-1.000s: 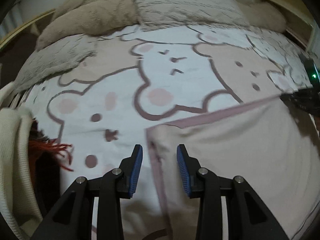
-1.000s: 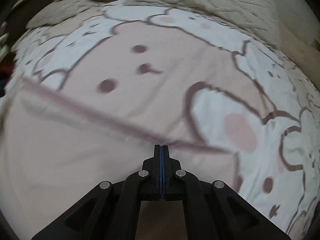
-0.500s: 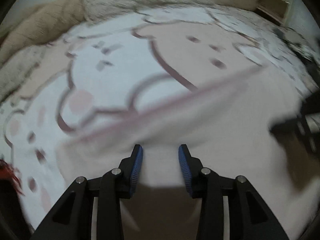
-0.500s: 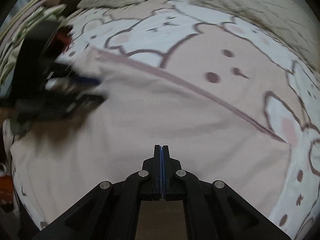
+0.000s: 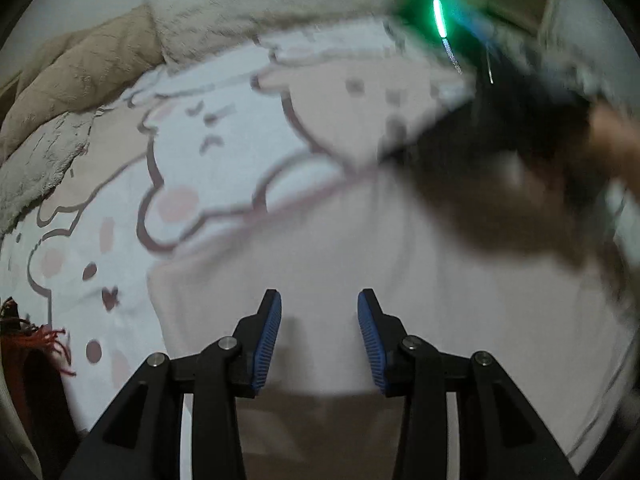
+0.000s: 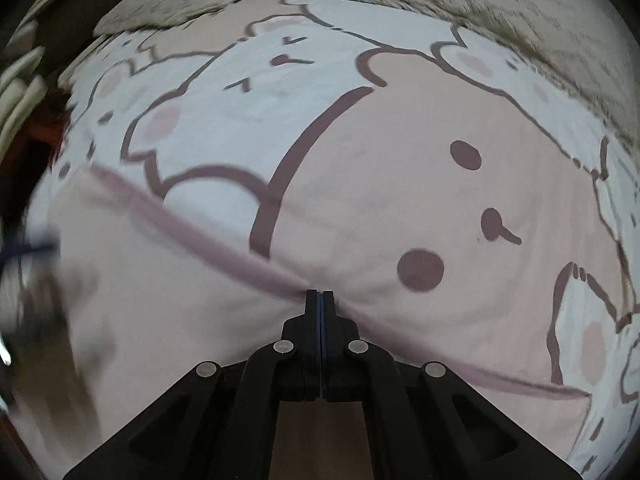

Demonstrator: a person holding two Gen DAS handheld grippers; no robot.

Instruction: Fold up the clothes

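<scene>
A pale pink garment (image 5: 400, 280) with a darker pink band along its far edge lies on a bed sheet printed with cartoon bears (image 5: 224, 160). My left gripper (image 5: 319, 308) is open and empty just above the garment, near its left side. My right gripper (image 6: 320, 298) is shut on the garment's darker pink edge band (image 6: 224, 248) and the cloth puckers around its tips. In the left wrist view the right gripper and hand show as a dark blur (image 5: 520, 160) with a green light above the garment's far right. The garment (image 6: 160, 340) fills the lower part of the right wrist view.
Fluffy beige blankets and pillows (image 5: 100, 72) are heaped along the head of the bed (image 6: 500, 12). A dark item with red fringe (image 5: 36, 340) lies at the bed's left edge. The bear sheet (image 6: 400, 160) lies bare beyond the garment.
My right gripper, still shut on the edge band, has swung across the garment. My left gripper stayed open and shifted over the garment. The right hand moved into the left view's upper right.
</scene>
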